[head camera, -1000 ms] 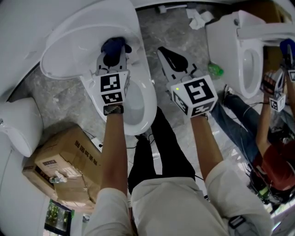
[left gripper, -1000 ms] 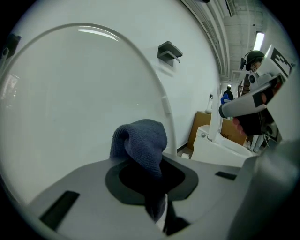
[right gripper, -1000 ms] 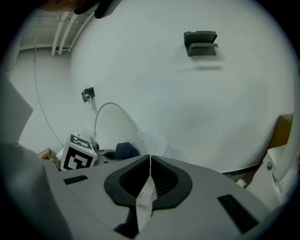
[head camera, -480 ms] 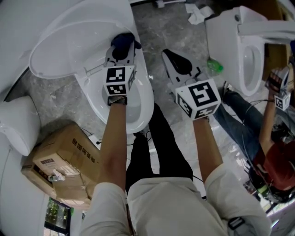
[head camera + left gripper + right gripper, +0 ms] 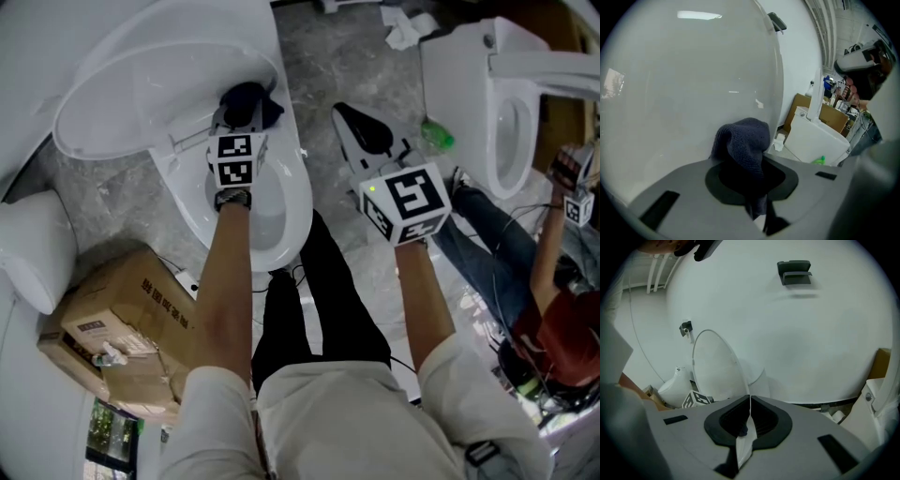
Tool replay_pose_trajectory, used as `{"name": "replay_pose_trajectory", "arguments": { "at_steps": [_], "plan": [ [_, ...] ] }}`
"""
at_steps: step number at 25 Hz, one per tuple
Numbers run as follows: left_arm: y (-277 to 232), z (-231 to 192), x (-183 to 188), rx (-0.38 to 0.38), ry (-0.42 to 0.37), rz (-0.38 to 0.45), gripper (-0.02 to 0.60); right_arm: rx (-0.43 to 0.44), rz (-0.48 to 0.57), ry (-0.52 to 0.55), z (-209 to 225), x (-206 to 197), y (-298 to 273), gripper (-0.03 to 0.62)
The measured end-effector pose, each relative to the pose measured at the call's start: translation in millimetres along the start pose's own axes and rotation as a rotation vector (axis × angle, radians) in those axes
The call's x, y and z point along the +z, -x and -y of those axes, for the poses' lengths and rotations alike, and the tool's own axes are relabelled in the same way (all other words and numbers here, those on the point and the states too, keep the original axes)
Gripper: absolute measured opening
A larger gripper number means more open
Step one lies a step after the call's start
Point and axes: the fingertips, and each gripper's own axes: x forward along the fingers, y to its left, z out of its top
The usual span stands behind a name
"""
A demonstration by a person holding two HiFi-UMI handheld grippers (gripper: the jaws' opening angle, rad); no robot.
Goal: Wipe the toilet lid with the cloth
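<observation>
Grey marble floor (image 5: 328, 66), white toilets, toilet lid (image 5: 141, 84) standing raised.
Cardboard box (image 5: 122, 319) is sitting on the floor. Left gripper (image 5: 751, 171) fingers are pinching the dark cloth (image 5: 743, 138) at the lid's base. Right gripper (image 5: 749, 404) fingers are pressing together, holding nothing.

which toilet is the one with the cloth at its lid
The left-hand toilet in the head view: the left gripper holds the dark cloth at its raised lid. The right-hand toilet has no cloth near.
</observation>
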Motion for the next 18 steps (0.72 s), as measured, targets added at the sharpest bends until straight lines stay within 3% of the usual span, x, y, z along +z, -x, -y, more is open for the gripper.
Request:
{"name": "replay_pose_trajectory", "arguments": {
  "at_steps": [9, 18],
  "plan": [
    [19, -56, -42, 0.109, 0.068, -0.096, 0.051, 0.032, -0.008, 0.020, -15, 4, -13, 0.029],
    [50, -111, -63, 0.211, 0.105, -0.139, 0.051, 0.066, -0.003, 0.042, -30, 9, -18, 0.029]
  ]
}}
